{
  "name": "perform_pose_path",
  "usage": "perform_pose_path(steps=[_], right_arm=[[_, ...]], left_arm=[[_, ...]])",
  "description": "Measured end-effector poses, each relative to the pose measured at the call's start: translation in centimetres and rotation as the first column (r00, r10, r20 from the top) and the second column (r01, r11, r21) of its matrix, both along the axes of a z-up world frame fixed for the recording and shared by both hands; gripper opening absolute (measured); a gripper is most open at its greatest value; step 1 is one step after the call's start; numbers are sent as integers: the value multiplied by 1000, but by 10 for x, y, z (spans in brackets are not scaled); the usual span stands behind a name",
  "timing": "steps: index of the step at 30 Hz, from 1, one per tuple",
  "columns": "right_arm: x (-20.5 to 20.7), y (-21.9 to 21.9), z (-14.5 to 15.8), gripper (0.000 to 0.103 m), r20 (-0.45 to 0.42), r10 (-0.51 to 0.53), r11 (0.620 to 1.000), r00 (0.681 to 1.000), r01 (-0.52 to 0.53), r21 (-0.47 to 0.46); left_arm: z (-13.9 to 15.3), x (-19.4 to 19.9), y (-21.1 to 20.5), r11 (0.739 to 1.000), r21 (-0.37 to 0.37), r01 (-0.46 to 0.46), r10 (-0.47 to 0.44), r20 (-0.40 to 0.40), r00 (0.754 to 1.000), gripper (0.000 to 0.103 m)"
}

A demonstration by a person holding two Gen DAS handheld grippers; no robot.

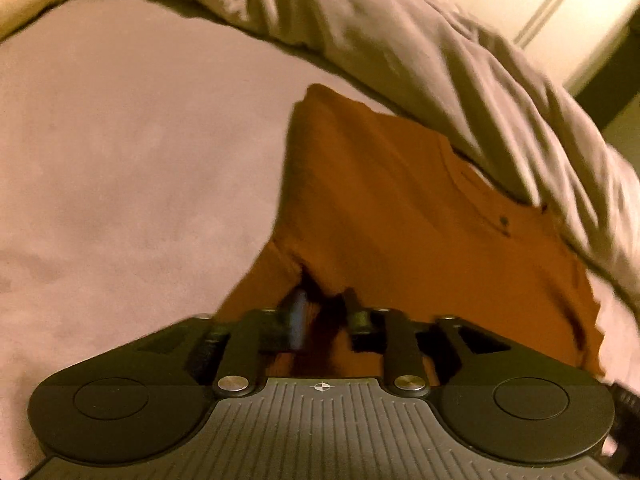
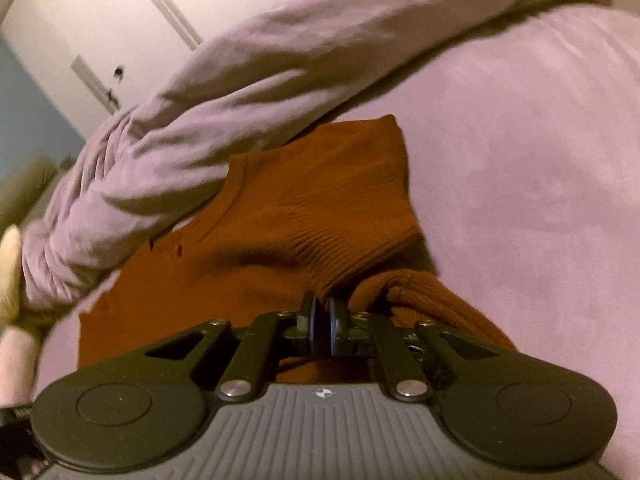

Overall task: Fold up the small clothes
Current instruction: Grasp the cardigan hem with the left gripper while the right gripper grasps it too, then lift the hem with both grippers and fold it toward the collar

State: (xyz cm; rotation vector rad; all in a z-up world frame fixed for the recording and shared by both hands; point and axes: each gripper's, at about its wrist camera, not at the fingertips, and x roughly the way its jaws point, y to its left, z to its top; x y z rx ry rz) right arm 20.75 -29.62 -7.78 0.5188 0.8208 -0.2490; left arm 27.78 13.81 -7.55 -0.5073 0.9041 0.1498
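Unlabelled rust sweater (image 2: 320,208) between gripper (image 2: 322,320) fingers

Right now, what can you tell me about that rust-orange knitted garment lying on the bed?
The rust-orange ribbed-knit garment is a small top, soft and stretchy-looking, lying on the pale pink bed sheet. Its neckline edge and far side are tucked under a rumpled lilac-grey blanket. A small dark button-like spot shows near the neckline. The right gripper pinches a bunched edge of it; the left gripper has fabric between its fingers.
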Motion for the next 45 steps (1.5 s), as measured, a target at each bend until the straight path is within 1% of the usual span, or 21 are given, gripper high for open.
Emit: perform_pose_path(steps=[2,4,6,7,9,12,14,18,19,20,25,28,30,31,33,35,37,39,42,44,45], right_arm=[[-3,6,13,5,-43,-4,996,999,0,-89],[-15,13,26,8,-63,0,982,998,-12,-187],[-40,13,40,43,-51,-14,977,999,3,-211],[-57,12,46,49,-29,-6,981,1000,0,-192],[-95,11,53,50,-15,28,987,999,-30,-159],[-151,13,56,50,-64,64,988,996,-72,-138],[-187,14,53,50,-113,78,989,991,-91,-118],[-228,16,45,50,-184,76,993,980,-92,-80],[-235,15,44,50,-199,68,994,978,-83,-69],[-240,14,44,50,-196,65,996,978,-77,-54],[-247,12,38,49,-171,90,996,981,-86,32],[-251,14,34,47,-164,121,991,979,-110,74],[-251,18,31,35,-166,124,991,978,-115,62],[-251,19,30,32,-167,128,991,978,-121,52],[-254,20,31,18,-162,135,990,977,-129,48],[-256,20,31,12,-160,139,990,977,-133,51],[-257,18,33,12,-156,131,991,979,-124,58],[-255,17,33,12,-157,127,991,979,-120,58],[-252,17,32,12,-168,123,992,978,-117,50],[-251,14,31,13,-176,113,993,978,-103,63],[-251,14,31,13,-176,110,993,978,-100,68]], left_arm=[[6,-12,-5,1000,18,22,-22,-5,1000,57],[13,-38,-9,997,63,49,-48,-8,999,81],[15,-66,-13,990,117,78,-78,-7,997,89],[15,-84,-14,984,151,95,-94,-15,995,91],[11,-121,-17,973,201,114,-109,-36,993,92],[5,-166,-17,969,223,110,-97,-68,993,95],[-1,-191,-12,975,203,87,-69,-91,993,95],[-10,-221,4,998,56,11,-6,-86,996,95],[-8,-225,4,999,43,10,-7,-75,997,95],[-7,-228,4,1000,23,19,-17,-61,998,95],[-9,-233,9,993,-112,26,-30,-32,999,80],[-13,-227,6,993,-111,29,-35,-47,998,75],[-13,-228,4,995,-96,34,-40,-56,998,66],[-13,-228,5,994,-99,41,-46,-55,997,61],[-14,-225,8,992,-120,45,-51,-52,997,53],[-16,-228,14,991,-128,32,-41,-63,997,38],[-19,-229,20,989,-146,15,-26,-72,997,17],[-20,-230,26,985,-174,5,-18,-71,997,17],[-21,-231,28,985,-174,3,-17,-78,997,24],[-21,-230,27,984,-178,23,-36,-73,997,32],[-20,-229,26,982,-184,36,-49,-67,997,40]])
